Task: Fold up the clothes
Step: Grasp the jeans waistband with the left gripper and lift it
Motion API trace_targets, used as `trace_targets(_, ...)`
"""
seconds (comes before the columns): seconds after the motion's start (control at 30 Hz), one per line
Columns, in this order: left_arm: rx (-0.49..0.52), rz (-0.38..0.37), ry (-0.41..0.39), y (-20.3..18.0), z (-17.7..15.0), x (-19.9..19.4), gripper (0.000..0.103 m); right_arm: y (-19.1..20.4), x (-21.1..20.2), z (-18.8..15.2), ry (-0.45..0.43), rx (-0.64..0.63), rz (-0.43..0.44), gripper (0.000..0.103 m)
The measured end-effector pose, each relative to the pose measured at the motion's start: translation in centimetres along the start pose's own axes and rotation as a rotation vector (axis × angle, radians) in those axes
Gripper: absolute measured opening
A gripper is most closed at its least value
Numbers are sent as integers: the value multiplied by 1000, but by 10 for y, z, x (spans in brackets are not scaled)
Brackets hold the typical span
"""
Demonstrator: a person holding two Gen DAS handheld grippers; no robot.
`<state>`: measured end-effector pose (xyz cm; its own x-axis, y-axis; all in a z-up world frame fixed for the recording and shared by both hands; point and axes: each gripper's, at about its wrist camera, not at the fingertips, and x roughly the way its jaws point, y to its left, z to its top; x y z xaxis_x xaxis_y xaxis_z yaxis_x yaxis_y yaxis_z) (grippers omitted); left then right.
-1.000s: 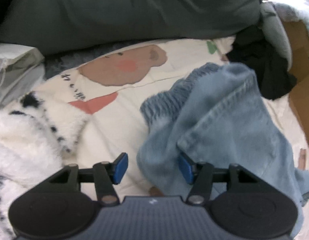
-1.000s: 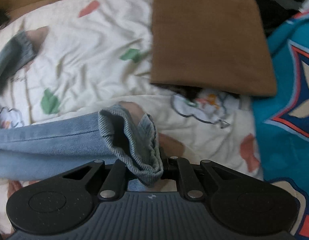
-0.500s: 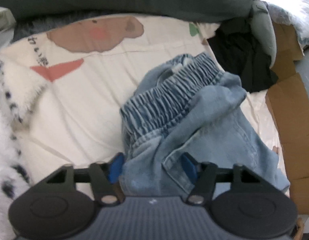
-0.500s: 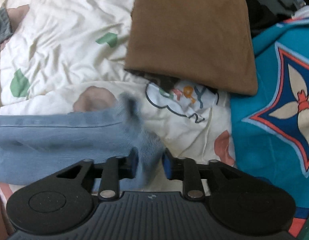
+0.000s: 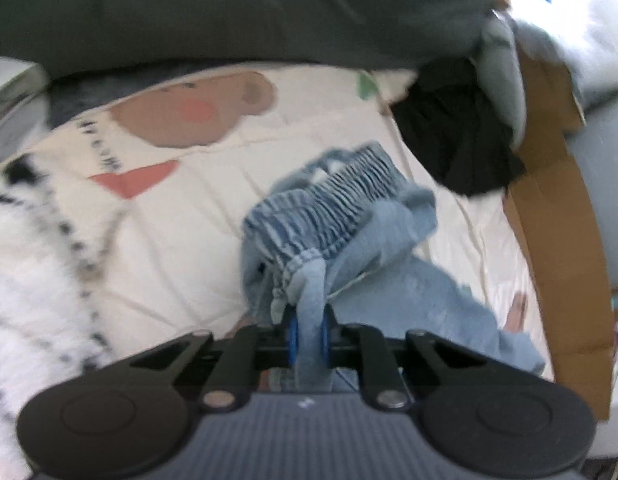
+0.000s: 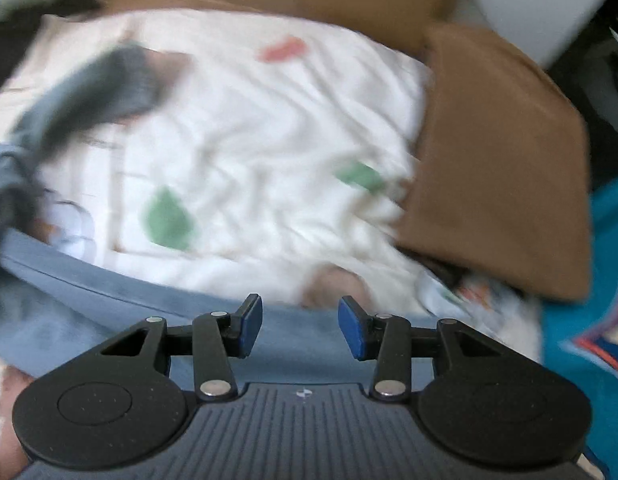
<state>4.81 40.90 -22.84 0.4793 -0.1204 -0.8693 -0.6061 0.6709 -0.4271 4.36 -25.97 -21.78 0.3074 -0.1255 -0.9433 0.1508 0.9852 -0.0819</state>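
Note:
Light-blue denim pants point(image 5: 341, 232) with a gathered elastic waistband lie bunched on a cream printed bedsheet point(image 5: 181, 224). My left gripper point(image 5: 309, 330) is closing, its blue pads pinching a fold of the denim just below the waistband. In the right wrist view a leg of the pants point(image 6: 109, 304) stretches flat across the lower left. My right gripper point(image 6: 300, 330) hovers over that leg, its jaws opening with nothing between the pads. The view is blurred by motion.
A dark green cushion point(image 5: 229, 8) borders the far side. A fluffy white spotted blanket point(image 5: 29, 280) lies at left, black clothing point(image 5: 457, 136) and cardboard point(image 5: 557, 240) at right. In the right wrist view, brown folded fabric point(image 6: 501, 152), teal patterned cloth point(image 6: 589, 320) and a grey garment point(image 6: 89, 92).
My left gripper closed onto a fold of the pants near the waistband and lifted. My right gripper let go of the pant-leg cuff, opened, and swung sideways over the flat leg.

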Motion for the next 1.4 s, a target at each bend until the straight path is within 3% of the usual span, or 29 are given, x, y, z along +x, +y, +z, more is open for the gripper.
trace_targets(0.13,-3,23,-4,5,3,-13,11,28,4,7,-25,-28,94,49)
trace_targets(0.23,-21,-2,-20,-1,11,-18,10,49,7,9,-42,-50,158,49)
trace_targets(0.5,89,-109,-70,-69,59,-6,9,76,9,8,-50,-116,204,49)
trace_targets(0.67,147,-164,-86,-105,79,22,9,89,8,17,-72,-126,248,49)
trace_targets(0.93,162,-183,-67,-145,110,71,9,108,8,18,-75,-135,304,49)
trace_targets(1.23,212,-253,-14,-192,131,137,10,105,9,0,-63,-77,317,49)
trace_targets(1.4,264,-245,38,-216,130,176,17,107,10,3,-72,-39,317,49)
